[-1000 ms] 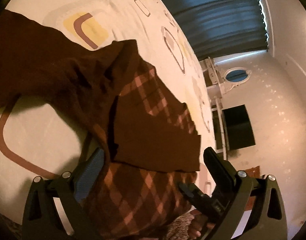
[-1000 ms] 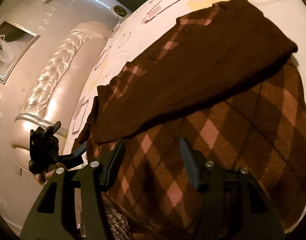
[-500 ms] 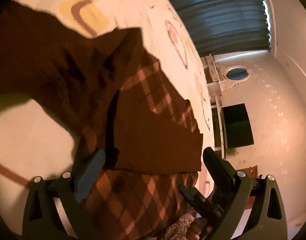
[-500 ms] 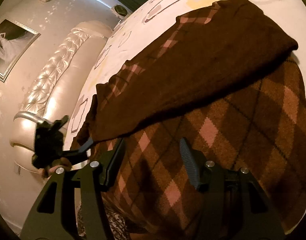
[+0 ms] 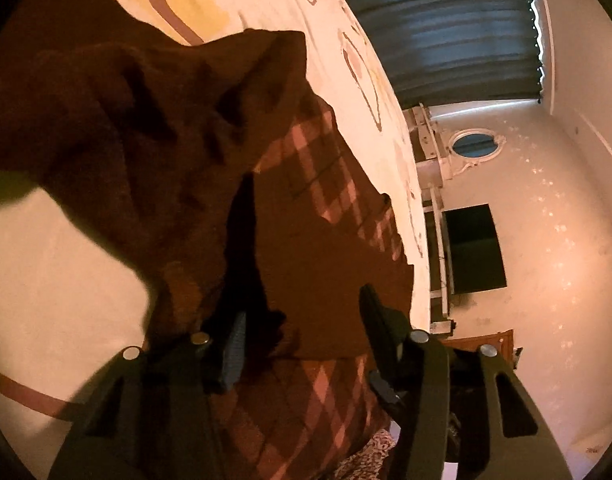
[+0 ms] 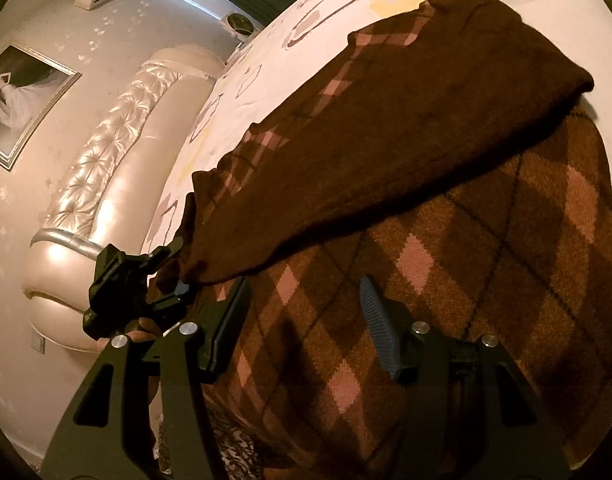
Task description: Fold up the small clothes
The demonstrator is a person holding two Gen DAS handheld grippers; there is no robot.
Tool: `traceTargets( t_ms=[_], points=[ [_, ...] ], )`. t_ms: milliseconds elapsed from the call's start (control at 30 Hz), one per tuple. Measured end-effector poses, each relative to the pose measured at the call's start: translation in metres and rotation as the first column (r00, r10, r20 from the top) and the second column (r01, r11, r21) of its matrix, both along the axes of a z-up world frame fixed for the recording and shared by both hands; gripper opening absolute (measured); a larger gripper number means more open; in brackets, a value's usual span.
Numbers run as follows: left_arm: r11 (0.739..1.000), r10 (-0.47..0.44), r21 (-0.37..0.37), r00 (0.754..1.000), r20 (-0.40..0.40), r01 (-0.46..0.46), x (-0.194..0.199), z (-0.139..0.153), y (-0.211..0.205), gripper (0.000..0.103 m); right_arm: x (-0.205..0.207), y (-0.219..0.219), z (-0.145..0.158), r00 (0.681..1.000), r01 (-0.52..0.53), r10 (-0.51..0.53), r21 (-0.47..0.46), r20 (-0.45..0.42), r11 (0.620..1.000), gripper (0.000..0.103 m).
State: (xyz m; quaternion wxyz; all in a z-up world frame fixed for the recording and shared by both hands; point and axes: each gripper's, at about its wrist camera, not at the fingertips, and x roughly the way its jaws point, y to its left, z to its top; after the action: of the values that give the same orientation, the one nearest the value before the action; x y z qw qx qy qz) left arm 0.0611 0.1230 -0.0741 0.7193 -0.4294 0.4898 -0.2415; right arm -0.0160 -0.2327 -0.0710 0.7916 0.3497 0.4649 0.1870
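The left gripper [image 5: 301,328] is a black, angular frame with triangular cut-outs and 4 round silver screw heads across its top; each of its 2 fingers [image 5: 231,344] carries a blue-grey ribbed pad. The right gripper [image 6: 303,320] matches: black frame, 4 silver screws, ribbed blue-grey pads.

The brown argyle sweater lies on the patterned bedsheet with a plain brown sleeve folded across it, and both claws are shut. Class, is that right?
Not quite: the right claw is open over the sweater, as the right wrist view shows. The sleeve and bedsheet are as stated.
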Motion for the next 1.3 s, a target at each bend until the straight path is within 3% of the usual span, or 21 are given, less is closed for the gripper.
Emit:
traceTargets(
  t_ms=[167, 200, 267, 333, 700, 900, 967, 1167, 1300],
  points=[
    [0.999, -0.014, 0.033, 1.000, -0.002, 0.014, 0.003, 0.002, -0.002, 0.048, 0.000, 0.001, 0.000, 1.000, -0.003, 0.003, -0.008, 0.004, 1.000, 0.057],
    [0.999, -0.019, 0.048, 1.000, -0.001, 0.019, 0.003, 0.004, -0.004, 0.044, 0.000, 0.001, 0.000, 1.000, -0.004, 0.004, -0.011, 0.006, 1.000, 0.057],
    [0.996, -0.023, 0.085, 1.000, -0.021, 0.025, 0.003, 0.004, -0.009, 0.016, 0.000, 0.001, 0.000, 1.000, -0.006, 0.006, -0.017, 0.008, 1.000, 0.057],
    [0.991, -0.019, 0.129, 0.999, -0.046, 0.025, 0.002, 0.001, -0.012, 0.010, 0.001, 0.001, 0.001, 1.000, -0.004, 0.004, -0.018, 0.009, 1.000, 0.057],
    [0.981, 0.060, 0.184, 0.998, 0.026, -0.064, -0.015, 0.029, 0.021, 0.008, 0.002, -0.031, 0.020, 0.996, 0.087, -0.087, -0.007, 0.034, 0.996, 0.057],
    [0.973, 0.027, 0.229, 0.999, -0.019, -0.022, -0.020, 0.007, 0.025, 0.008, 0.007, -0.083, 0.038, 0.974, 0.214, -0.212, -0.016, 0.074, 0.977, 0.057],
    [0.969, 0.021, 0.247, 1.000, 0.003, -0.021, -0.023, 0.005, 0.024, 0.008, 0.009, -0.100, 0.039, 0.966, 0.253, -0.251, -0.016, 0.067, 0.967, 0.057],
    [0.934, -0.028, 0.356, 0.998, 0.058, 0.005, -0.025, 0.014, 0.012, 0.009, 0.033, -0.141, 0.025, 0.959, 0.285, -0.284, -0.087, 0.023, 0.955, 0.058],
    [0.926, -0.022, 0.378, 0.998, 0.059, -0.002, -0.024, 0.016, 0.007, 0.010, 0.051, -0.140, 0.004, 0.974, 0.224, -0.225, -0.014, -0.041, 0.974, 0.057]
  ],
)
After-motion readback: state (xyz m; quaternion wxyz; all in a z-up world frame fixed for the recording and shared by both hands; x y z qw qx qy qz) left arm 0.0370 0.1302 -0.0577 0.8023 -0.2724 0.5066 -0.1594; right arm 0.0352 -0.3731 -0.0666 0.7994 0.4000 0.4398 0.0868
